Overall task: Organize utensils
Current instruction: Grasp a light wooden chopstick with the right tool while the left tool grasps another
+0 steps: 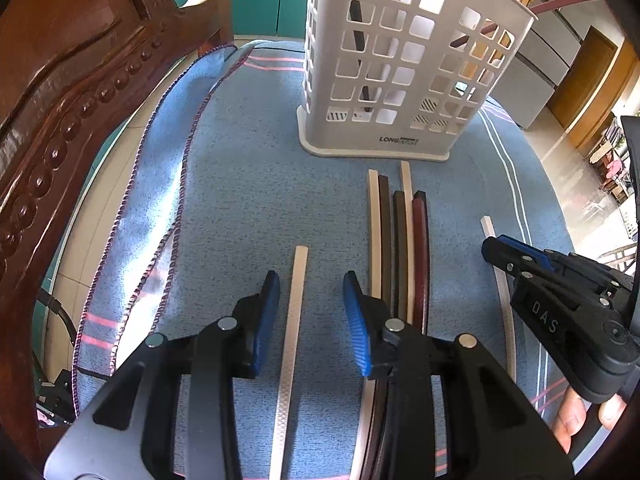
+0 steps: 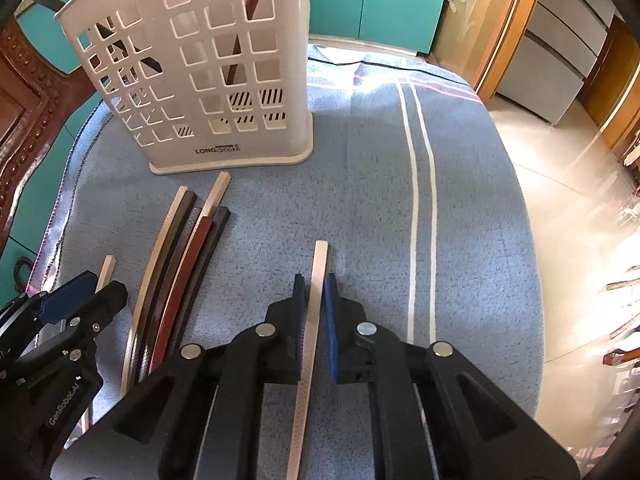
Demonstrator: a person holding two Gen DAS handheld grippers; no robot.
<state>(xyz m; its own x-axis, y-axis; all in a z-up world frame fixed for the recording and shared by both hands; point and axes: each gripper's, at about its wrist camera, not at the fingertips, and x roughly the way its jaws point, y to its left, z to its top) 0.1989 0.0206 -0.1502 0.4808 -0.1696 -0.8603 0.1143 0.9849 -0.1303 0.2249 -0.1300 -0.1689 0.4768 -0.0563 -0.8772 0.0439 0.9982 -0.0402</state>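
- On a blue towel (image 1: pixel 248 184) with pink and white stripes, a white perforated utensil holder (image 1: pixel 404 64) is stood upright; "LONG" is printed on its base, and dark sticks are seen through its square holes.
- Just in front of the holder, a bundle of chopsticks (image 1: pixel 400 240) is laid side by side, touching one another: pale cream, black, dark brown and dark red pieces, all square in section and long and slim.
- A single pale chopstick (image 1: pixel 294 320) with a cross-hatched texture along its lower part is seen between the blue-padded fingers (image 1: pixel 268 312) of the left gripper (image 1: pixel 310 284); the fingers are spread wide, with towel visible on both sides of the stick, so nothing is gripped.
- Another pale chopstick (image 2: pixel 314 320), likewise cross-hatched, is clamped by the right gripper (image 2: pixel 314 284), whose fingers are drawn in against its two sides; its tip is pointed ahead, beyond the fingers.
- Whether this second stick is lifted or resting on the towel cannot be told.
- A carved wooden chair back (image 1: pixel 72 92) is seen at the towel's left edge.
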